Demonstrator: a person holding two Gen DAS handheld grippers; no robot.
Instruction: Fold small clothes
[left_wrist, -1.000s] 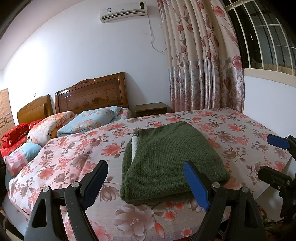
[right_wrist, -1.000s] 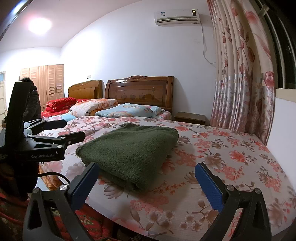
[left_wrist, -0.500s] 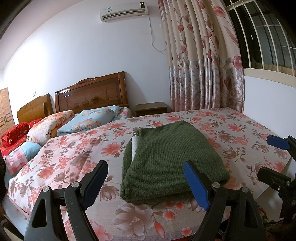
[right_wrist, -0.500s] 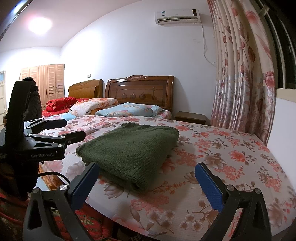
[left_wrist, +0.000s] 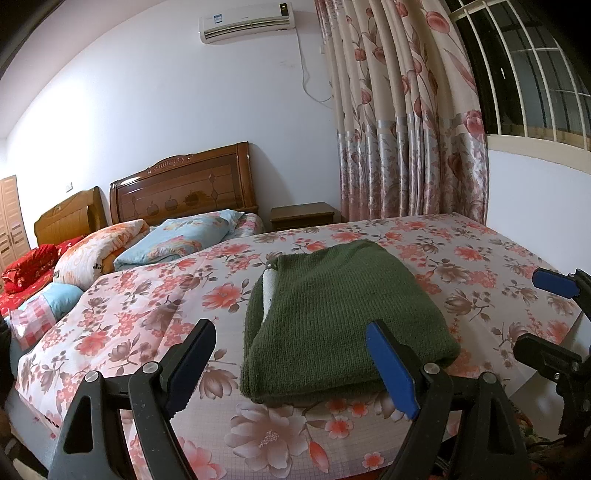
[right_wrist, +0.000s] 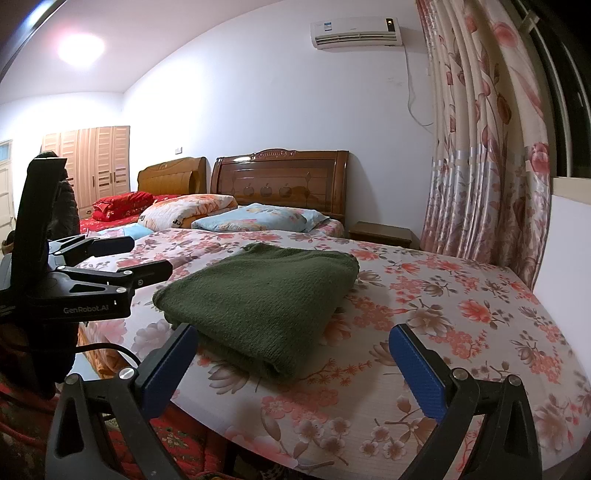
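One green knitted sweater (left_wrist: 340, 317) lies folded into a thick rectangle near the front edge of the floral bedsheet (left_wrist: 147, 306), with a strip of white lining showing at its left fold. It sits flat on the sheet and neither of your tools touches it.

Your left gripper (left_wrist: 291, 365) hangs just in front of the sweater with its two fingers spread wide and nothing between them. Your right gripper (right_wrist: 299, 365) is likewise released, both blue pads (right_wrist: 417, 373) well apart, the sweater's near corner lying beyond the gap.

Behind the sweater you can count two wooden headboards (right_wrist: 280, 181), one blue floral pillow (right_wrist: 258, 218), one folded orange floral quilt (left_wrist: 99, 247) and one red bundle (right_wrist: 122, 203). One nightstand (left_wrist: 303, 216) stands beside the one floral curtain (left_wrist: 402, 122), and one air conditioner (left_wrist: 245, 22) hangs on the wall above.
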